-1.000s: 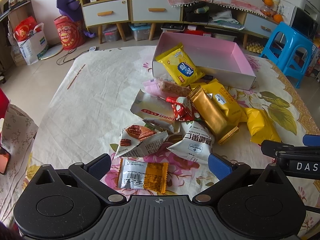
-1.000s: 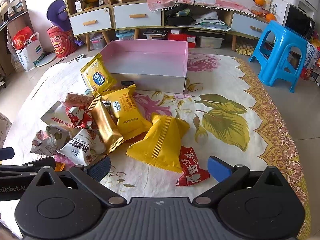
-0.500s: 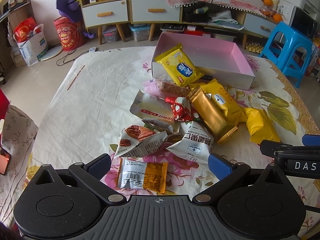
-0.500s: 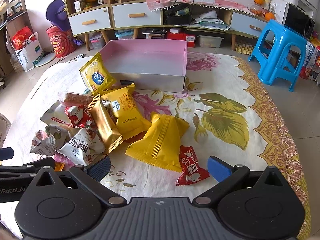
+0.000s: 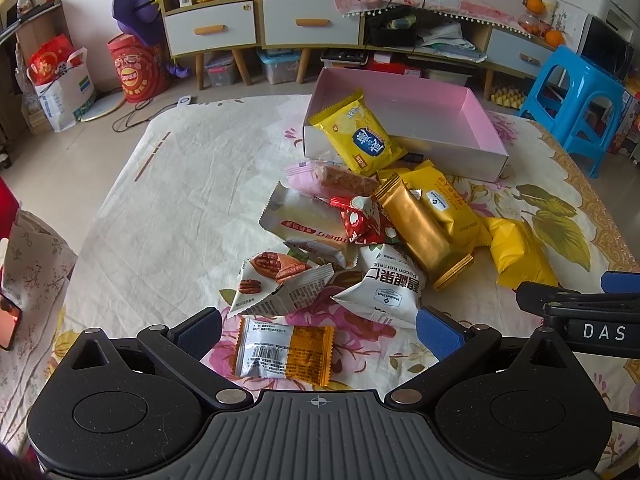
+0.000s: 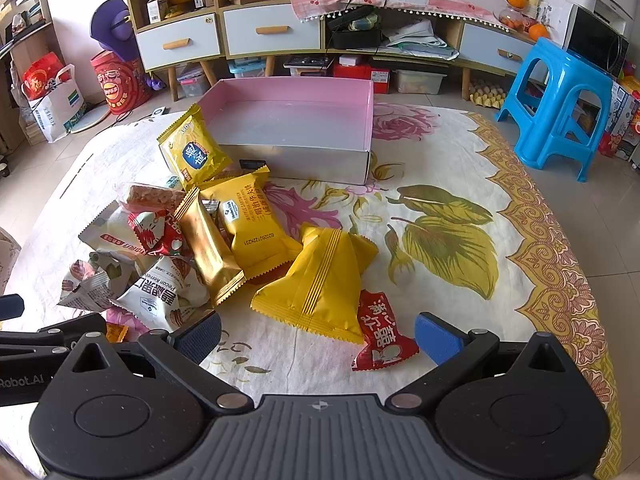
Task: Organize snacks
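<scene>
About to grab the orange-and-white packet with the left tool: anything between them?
Nothing visible. The orange-and-white packet lies flat on the cloth, apart from the pile, directly between the open left tool fingers.

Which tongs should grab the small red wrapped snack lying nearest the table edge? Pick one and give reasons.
Right. The right tongs are open with the small red wrapped snack lying just ahead, between their tips. The left tongs are open over a silver-and-orange flat packet instead, further from the red one.
</scene>
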A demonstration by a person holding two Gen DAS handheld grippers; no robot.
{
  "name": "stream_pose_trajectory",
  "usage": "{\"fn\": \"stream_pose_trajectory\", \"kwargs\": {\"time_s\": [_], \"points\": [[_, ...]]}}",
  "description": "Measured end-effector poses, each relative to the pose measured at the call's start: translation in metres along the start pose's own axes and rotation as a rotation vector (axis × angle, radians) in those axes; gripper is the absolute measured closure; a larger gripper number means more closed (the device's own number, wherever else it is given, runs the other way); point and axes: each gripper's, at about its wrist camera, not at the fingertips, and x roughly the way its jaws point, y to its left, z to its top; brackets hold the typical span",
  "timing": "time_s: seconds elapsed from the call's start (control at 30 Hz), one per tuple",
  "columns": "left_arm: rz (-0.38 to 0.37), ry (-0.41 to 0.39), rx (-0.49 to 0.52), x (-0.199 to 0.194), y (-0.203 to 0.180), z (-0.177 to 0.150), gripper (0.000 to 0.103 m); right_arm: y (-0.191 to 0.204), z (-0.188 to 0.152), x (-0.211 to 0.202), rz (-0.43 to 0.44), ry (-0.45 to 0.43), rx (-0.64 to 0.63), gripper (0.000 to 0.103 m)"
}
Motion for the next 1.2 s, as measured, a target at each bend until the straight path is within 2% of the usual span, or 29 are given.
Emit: {"fn": "stream_pose_trajectory", "kwargs": {"time_s": [1.2], "points": [[-0.005, -0.001, 0.005, -0.0006, -0.0012, -0.0006, 0.0, -0.0033, -0.0007, 0.001, -0.012, 0.0, 0.003, 0.008]]}}
